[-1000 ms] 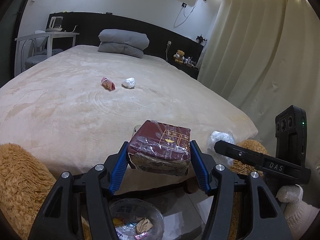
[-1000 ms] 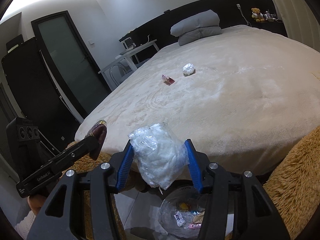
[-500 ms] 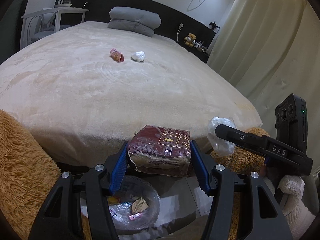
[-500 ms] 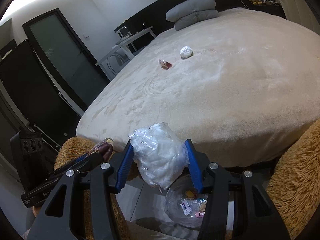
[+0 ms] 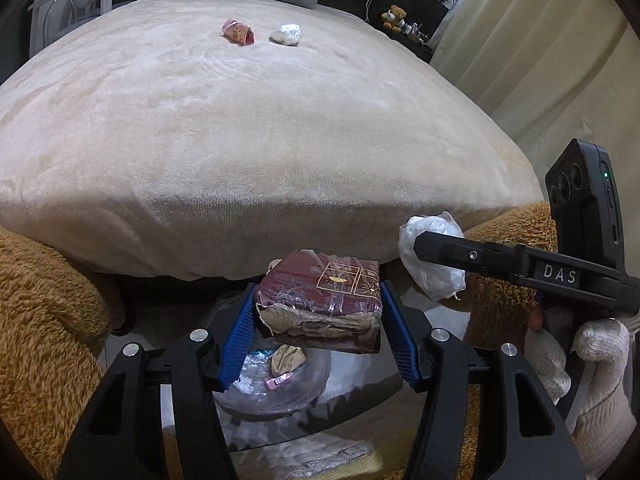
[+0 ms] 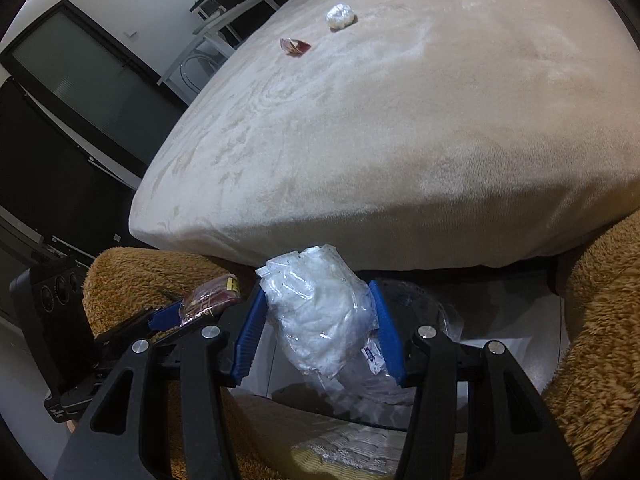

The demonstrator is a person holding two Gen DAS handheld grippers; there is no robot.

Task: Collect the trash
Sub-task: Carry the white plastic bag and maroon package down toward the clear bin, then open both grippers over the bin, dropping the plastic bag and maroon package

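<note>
Left gripper (image 5: 318, 334) jaws clamped on maroon packet (image 5: 320, 304); right gripper (image 6: 316, 338) jaws clamped on crumpled clear plastic (image 6: 320, 312). Both were above the clear bin (image 5: 276, 384) off the bed's (image 5: 240, 140) foot edge. Mid-bed, toward the head: pink wrapper (image 5: 238, 32), white wad (image 5: 286, 34), near each other.

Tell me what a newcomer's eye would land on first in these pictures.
First, the dark red packet clamped in the left gripper and the crumpled clear plastic clamped in the right gripper, both held over a clear bin on the floor at the foot of the bed. Next, two scraps lying far up the bed: a pink wrapper and a white wad beside it.
</note>
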